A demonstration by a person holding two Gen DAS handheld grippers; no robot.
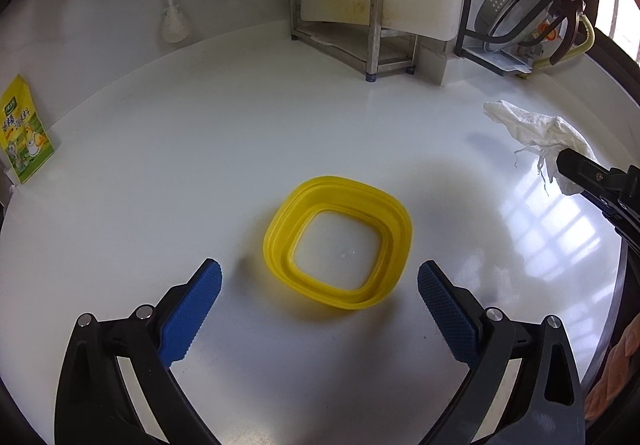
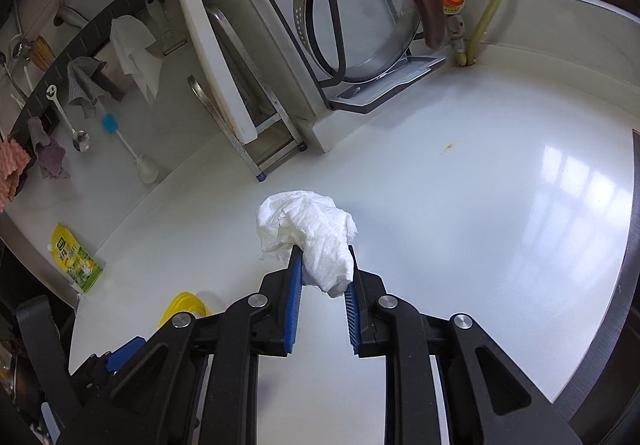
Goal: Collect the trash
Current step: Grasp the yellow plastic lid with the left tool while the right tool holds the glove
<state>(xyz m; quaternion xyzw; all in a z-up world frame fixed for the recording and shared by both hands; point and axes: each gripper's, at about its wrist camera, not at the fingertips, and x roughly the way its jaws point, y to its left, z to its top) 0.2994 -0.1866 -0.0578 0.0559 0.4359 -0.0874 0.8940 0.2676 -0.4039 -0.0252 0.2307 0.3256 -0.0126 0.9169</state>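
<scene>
A crumpled white paper towel [image 2: 316, 237] is pinched between the blue pads of my right gripper [image 2: 323, 259], which is shut on it and holds it above the white counter [image 2: 460, 205]. In the left wrist view the same towel [image 1: 536, 129] hangs at the right edge from the black right gripper [image 1: 560, 161]. A yellow collapsible square bin [image 1: 338, 243] sits on the counter, its top facing up. My left gripper [image 1: 320, 277] is open, its blue pads [image 1: 196, 309] standing just short of the bin on either side. The bin's edge [image 2: 182, 307] shows behind my right gripper's arm.
A yellow-green seasoning pouch [image 1: 24, 133] leans at the counter's left. A metal rack [image 1: 340, 5] with a white cutting board stands at the back beside a dish rack with a pot [image 1: 524, 5]. Utensils and cloths hang on the wall [image 2: 80, 105]. A hand [image 1: 612, 377] shows at right.
</scene>
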